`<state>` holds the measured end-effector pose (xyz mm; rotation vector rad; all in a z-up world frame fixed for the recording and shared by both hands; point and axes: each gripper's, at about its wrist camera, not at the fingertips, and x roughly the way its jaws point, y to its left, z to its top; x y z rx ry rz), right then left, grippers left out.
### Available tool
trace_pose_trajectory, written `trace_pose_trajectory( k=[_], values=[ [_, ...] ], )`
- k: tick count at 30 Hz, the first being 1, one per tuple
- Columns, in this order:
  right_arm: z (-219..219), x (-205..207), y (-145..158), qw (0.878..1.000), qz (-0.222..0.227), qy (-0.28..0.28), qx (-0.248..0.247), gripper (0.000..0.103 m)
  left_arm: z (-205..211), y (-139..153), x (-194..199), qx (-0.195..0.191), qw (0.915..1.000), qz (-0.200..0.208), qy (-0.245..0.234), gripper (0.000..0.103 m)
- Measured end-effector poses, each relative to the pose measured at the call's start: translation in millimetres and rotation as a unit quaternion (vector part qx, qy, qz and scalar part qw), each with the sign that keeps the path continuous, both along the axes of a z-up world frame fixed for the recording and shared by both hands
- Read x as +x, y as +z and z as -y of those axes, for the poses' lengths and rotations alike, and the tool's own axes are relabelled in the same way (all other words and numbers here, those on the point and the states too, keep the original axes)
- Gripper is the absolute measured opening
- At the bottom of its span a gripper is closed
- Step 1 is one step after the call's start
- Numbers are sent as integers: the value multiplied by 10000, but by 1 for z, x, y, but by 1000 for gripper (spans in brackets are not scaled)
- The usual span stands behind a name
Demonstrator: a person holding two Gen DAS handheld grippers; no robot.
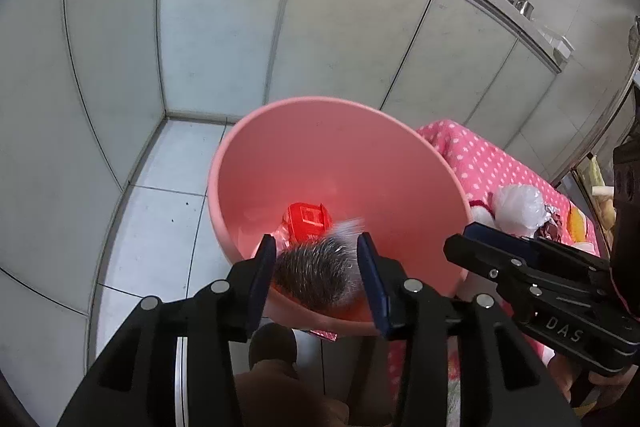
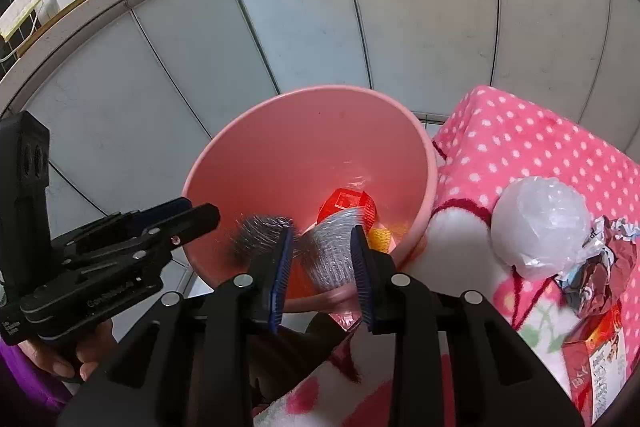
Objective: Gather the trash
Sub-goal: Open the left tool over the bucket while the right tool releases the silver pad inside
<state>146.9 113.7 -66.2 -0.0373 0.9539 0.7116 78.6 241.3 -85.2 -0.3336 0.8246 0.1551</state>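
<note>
Both claws angle downward over a pink bucket (image 1: pixel 320 155) beside a polka-dot blanket (image 2: pixel 540 147). Left claw (image 1: pixel 318 263): jaws apart, a blurred grey-black wrapper (image 1: pixel 316 267) between them, no pad seen pressing it. Right claw (image 2: pixel 322 255): jaws apart around a blurred silvery wrapper (image 2: pixel 332 247), grip unclear. The bucket holds red packaging (image 1: pixel 306 221). A white plastic ball (image 2: pixel 540 223) lies on the blanket.
</note>
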Motion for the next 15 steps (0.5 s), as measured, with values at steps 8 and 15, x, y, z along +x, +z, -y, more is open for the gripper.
trace_pose_trajectory(
  k=[8, 15],
  values=[
    [17, -15, 8, 9999, 114, -47, 84, 30, 3, 14, -10, -6, 9999, 137, -55, 41],
    [39, -35, 23, 9994, 275, -140, 176, 30, 9, 29, -21, -119, 9994, 302, -109, 41]
  ],
)
